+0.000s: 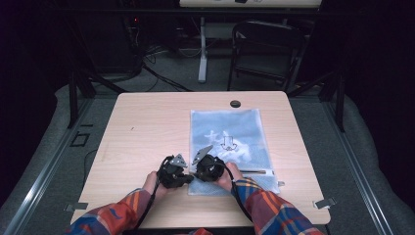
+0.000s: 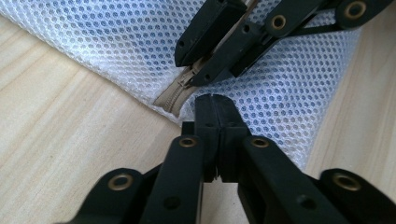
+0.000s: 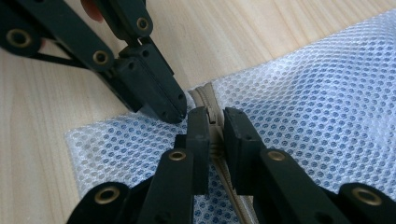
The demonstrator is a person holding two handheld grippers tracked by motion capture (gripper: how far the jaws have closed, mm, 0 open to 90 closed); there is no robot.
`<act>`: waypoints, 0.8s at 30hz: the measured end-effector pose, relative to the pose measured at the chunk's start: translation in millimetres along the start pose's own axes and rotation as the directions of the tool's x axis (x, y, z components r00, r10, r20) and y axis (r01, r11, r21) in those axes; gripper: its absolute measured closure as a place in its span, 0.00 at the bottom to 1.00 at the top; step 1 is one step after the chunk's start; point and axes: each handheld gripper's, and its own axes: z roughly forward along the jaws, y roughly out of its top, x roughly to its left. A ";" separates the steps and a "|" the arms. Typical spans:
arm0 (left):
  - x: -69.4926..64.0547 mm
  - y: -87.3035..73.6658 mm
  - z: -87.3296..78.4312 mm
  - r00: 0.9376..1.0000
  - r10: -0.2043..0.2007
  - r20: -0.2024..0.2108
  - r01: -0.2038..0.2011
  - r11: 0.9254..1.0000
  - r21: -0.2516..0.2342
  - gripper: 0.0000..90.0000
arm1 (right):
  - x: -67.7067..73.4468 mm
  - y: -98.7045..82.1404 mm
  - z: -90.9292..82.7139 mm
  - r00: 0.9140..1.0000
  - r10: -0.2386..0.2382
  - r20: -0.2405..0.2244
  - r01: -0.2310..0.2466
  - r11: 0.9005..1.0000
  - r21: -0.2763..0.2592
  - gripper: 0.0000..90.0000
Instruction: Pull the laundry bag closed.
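Observation:
A white mesh bag (image 1: pixel 230 132) lies flat on the wooden table (image 1: pixel 147 132), with printed items inside it. Its beige zipper (image 2: pixel 175 93) runs along the near edge. My left gripper (image 2: pixel 215 99) is shut, its tips pinching the mesh at the bag's near left corner, right beside the zipper's end. Facing it, my right gripper (image 3: pixel 214 122) has its jaws closed on the zipper slider (image 3: pixel 212 125), which sits in the narrow gap between the pads. In the high view the left gripper (image 1: pixel 191 177) and the right gripper (image 1: pixel 195 174) meet tip to tip at that corner.
A round cable hole (image 1: pixel 235 104) sits near the table's far edge. A dark folding chair (image 1: pixel 264 49) and a white desk leg (image 1: pixel 202 49) stand beyond the table. Metal clamps (image 1: pixel 325 202) mark the near corners. Bare wood lies left of the bag.

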 end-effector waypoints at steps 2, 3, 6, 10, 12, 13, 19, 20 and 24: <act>-0.5 0.4 0.1 1.000 -0.003 -0.005 0.003 1.000 0.004 1.00 | -0.1 0.0 0.0 1.000 -0.009 -0.001 0.009 1.000 -0.002 0.91; -0.6 0.3 0.1 1.000 -0.004 -0.006 0.004 1.000 0.004 1.00 | 1.1 0.0 0.3 1.000 -0.003 0.003 0.003 1.000 -0.005 0.91; -0.5 0.2 0.0 1.000 -0.010 -0.006 0.010 1.000 0.006 1.00 | 1.4 1.1 -0.5 1.000 -0.025 0.014 0.025 1.000 0.009 0.91; -1.3 0.9 0.0 1.000 -0.014 -0.015 0.014 1.000 0.012 1.00 | 2.7 1.1 -0.3 1.000 -0.026 0.016 0.026 1.000 0.001 0.91; -1.0 0.8 0.1 1.000 -0.018 -0.012 0.019 1.000 0.010 1.00 | 2.9 1.2 -0.6 0.999 -0.030 0.016 0.030 1.000 0.003 0.91; -0.6 0.6 0.1 1.000 -0.030 -0.007 0.030 0.999 0.009 1.00 | 3.2 1.3 -0.9 0.999 -0.032 0.021 0.032 0.999 0.003 0.91; -0.3 0.5 -0.2 0.999 -0.035 -0.006 0.035 0.999 0.012 1.00 | 3.4 2.0 -2.8 0.999 -0.046 0.021 0.046 0.999 0.016 0.91; -0.3 0.6 -0.2 0.999 -0.035 -0.006 0.035 0.999 0.013 1.00 | 3.8 2.0 -2.9 0.999 -0.047 0.024 0.047 0.999 0.014 0.91; -0.5 0.6 -0.3 0.999 -0.035 -0.008 0.035 0.999 0.014 1.00 | 3.5 2.5 -4.7 0.998 -0.052 0.025 0.051 0.999 0.019 0.91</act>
